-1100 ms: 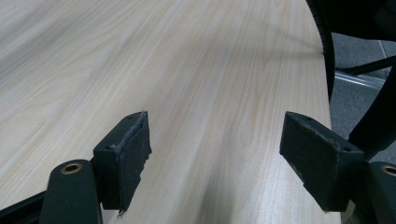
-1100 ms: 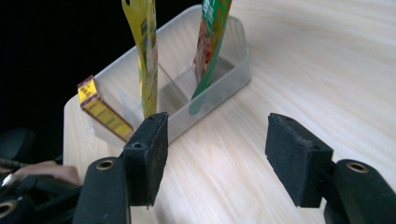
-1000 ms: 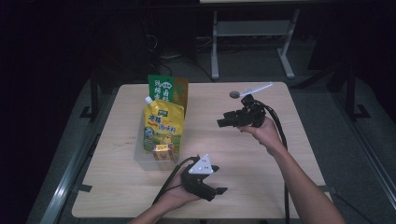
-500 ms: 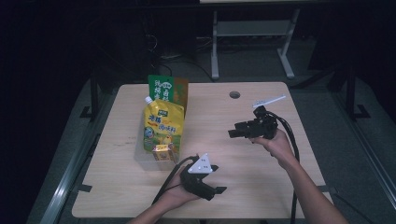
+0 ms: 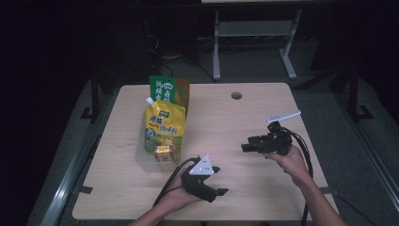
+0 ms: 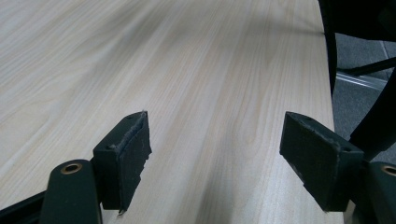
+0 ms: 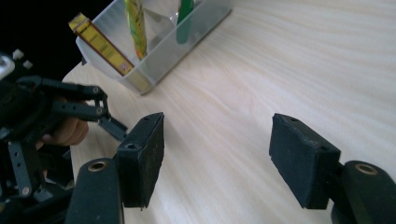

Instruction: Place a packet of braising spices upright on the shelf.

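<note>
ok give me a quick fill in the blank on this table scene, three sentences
1. Both claws, left claw and right claw, are ___ and hold nothing.
2. The yellow spouted pouch stands in a clear ___.
3. The green packet stands ___ the yellow pouch, seen from the person's side.

Missing words: open; bin; behind
</note>
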`<state>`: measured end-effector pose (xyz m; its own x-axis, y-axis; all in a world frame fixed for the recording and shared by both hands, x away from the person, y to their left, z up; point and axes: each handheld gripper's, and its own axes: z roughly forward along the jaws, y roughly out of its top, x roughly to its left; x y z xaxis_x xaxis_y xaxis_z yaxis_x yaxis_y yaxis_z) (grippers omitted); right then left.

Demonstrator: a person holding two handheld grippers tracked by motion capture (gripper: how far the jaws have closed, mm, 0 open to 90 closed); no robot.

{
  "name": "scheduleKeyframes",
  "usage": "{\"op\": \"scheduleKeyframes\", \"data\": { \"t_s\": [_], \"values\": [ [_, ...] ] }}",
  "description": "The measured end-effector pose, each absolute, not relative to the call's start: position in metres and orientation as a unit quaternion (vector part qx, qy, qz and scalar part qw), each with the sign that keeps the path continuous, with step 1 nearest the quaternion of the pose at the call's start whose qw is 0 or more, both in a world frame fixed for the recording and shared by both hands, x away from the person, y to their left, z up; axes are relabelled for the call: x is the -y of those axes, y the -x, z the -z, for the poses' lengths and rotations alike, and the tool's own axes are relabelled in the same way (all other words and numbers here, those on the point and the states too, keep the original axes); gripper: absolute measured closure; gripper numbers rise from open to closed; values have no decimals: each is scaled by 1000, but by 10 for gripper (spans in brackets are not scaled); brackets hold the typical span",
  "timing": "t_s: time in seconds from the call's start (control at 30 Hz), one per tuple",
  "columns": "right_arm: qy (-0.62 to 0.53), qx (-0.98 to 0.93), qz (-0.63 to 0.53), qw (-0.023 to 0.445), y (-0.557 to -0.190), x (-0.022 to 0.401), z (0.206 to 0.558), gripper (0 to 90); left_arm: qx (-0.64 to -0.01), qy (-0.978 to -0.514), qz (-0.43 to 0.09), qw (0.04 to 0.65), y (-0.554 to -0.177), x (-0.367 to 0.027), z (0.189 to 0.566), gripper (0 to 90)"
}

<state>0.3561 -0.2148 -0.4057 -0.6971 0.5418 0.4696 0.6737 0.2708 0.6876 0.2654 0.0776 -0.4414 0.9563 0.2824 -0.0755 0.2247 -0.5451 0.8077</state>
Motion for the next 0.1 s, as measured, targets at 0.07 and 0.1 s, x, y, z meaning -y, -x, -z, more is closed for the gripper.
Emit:
{"op": "scheduleKeyframes", "data": {
  "t_s": [0.07, 0.1],
  "values": [
    [386, 793, 465, 75, -351, 218, 411, 341, -145, -878, -32, 455, -265, -78, 441, 239],
    [388, 792, 466, 76, -348, 219, 414, 338, -146, -878, -32, 456, -265, -78, 441, 239]
  ]
}}
